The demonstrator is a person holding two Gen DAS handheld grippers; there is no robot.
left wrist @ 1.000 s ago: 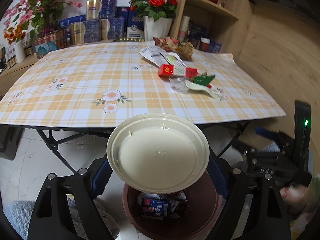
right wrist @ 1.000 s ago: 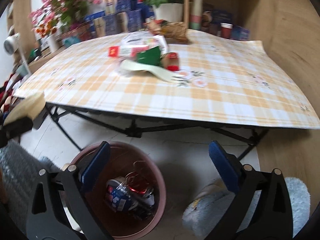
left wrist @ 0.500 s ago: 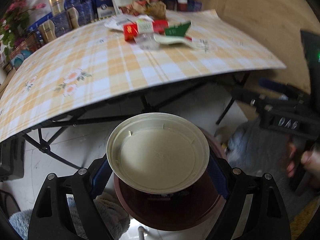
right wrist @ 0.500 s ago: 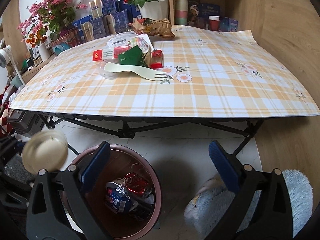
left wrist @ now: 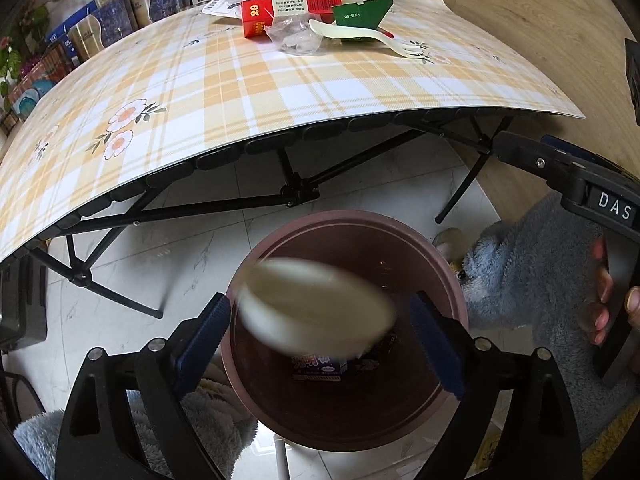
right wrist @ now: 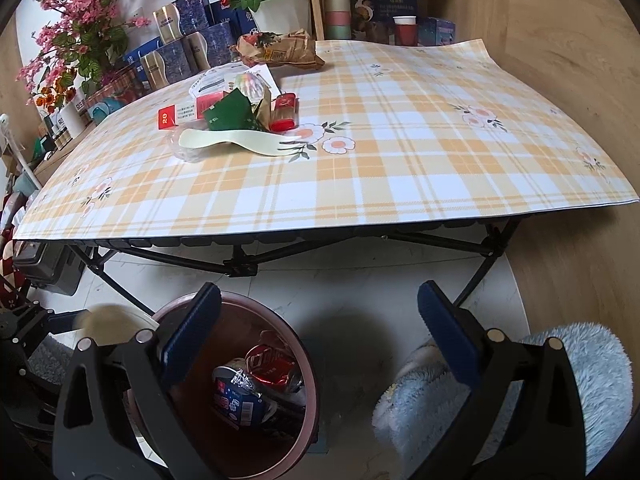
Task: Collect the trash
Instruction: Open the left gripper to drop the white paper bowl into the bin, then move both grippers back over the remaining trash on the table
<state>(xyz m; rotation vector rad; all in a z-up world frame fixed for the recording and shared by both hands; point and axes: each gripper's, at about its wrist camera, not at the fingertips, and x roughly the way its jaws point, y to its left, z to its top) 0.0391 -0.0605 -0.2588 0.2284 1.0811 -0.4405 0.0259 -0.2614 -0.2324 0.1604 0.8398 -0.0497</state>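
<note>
A round cream plastic lid point(left wrist: 316, 308) is blurred and tilted between the opening jaws of my left gripper point(left wrist: 320, 340). Its edges are clear of both blue pads, and it hangs directly over the brown trash bin point(left wrist: 360, 220). In the right wrist view the lid point(right wrist: 106, 322) shows as a pale blur left of the bin point(right wrist: 192, 420), which holds a crushed can and wrappers. My right gripper point(right wrist: 320, 328) is open and empty above the floor beside the bin. On the table remain a cream spoon point(right wrist: 232, 140), a red carton point(left wrist: 280, 8), a green carton point(left wrist: 360, 12) and a clear plastic wrapper point(left wrist: 294, 38).
The folding table with the plaid cloth point(right wrist: 400, 160) overhangs the bin; its black legs point(left wrist: 296, 194) cross just behind it. A brown paper bag point(right wrist: 280, 52), boxes and flower pots line the far edge. Fluffy blue slippers point(right wrist: 580, 380) sit to the right of the bin.
The lid was held flat between the left pads; now it is tilted, blurred and free of them. The left gripper has dropped closer over the bin. The right gripper has barely moved.
</note>
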